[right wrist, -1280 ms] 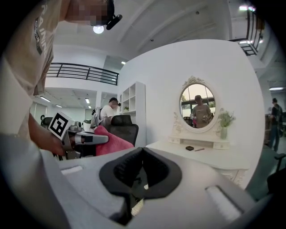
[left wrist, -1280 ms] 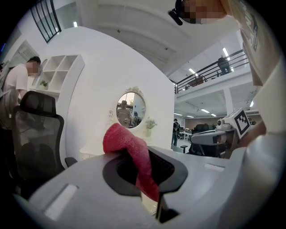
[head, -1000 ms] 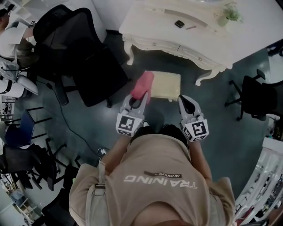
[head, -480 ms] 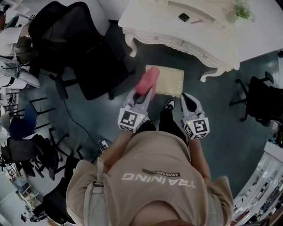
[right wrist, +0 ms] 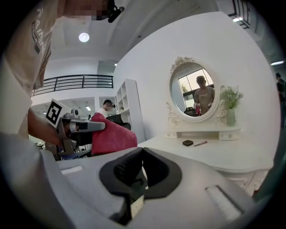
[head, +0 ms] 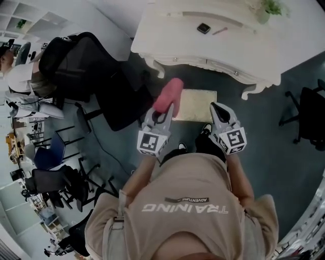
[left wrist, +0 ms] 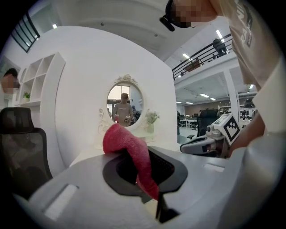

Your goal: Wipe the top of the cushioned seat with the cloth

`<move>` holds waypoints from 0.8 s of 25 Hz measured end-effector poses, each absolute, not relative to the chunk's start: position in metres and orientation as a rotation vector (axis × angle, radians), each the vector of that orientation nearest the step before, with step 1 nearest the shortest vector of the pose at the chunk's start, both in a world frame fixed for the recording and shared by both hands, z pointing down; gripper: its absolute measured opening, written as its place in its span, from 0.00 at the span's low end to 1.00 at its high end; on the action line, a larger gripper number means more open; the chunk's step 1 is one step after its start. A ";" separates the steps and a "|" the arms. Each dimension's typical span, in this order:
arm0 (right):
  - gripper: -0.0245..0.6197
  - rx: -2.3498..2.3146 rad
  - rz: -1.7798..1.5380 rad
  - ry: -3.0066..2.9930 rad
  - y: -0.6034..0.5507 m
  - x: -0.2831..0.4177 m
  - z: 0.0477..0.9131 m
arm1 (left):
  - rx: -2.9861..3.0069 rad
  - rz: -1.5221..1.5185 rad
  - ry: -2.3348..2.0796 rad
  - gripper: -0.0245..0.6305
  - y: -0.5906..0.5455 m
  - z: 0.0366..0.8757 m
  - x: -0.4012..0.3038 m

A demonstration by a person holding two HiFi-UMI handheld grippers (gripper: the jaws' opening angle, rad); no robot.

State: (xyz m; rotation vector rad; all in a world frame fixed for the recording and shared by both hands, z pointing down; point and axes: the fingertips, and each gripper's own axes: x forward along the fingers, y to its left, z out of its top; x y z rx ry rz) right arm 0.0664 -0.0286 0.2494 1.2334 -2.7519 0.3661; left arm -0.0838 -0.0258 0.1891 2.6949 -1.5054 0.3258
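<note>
The cushioned seat (head: 198,105) is a cream square stool on the dark floor in front of the white dressing table (head: 213,43). A pink-red cloth (head: 168,95) hangs bunched from my left gripper (head: 163,110), which is shut on it above the seat's left edge. In the left gripper view the cloth (left wrist: 129,150) stands up out of the jaws and droops forward. My right gripper (head: 218,109) is held level over the seat's right edge. Its pads (right wrist: 129,167) are shut with nothing between them. The right gripper view also shows the cloth (right wrist: 111,135) to its left.
A black office chair (head: 109,84) stands left of the seat. The dressing table carries an oval mirror (right wrist: 197,91), a small black object (head: 204,28) and a potted plant (head: 268,9). More chairs (head: 307,114) are at the right, and a person sits at far left.
The person has stepped, so the head view has shifted and the table now sits higher. Both grippers stay in front of the body, and the left one still holds the cloth.
</note>
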 end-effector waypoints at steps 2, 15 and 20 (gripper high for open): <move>0.04 1.206 0.375 -2.766 -0.044 0.075 0.253 | 2.696 0.369 -1.536 0.09 -0.039 0.190 -0.073; 0.04 1.061 0.425 -2.796 -0.109 0.080 0.278 | 2.532 0.395 -1.586 0.09 -0.091 0.216 -0.066; 0.04 1.092 0.433 -2.762 -0.118 0.071 0.286 | 2.531 0.354 -1.580 0.08 -0.104 0.221 -0.083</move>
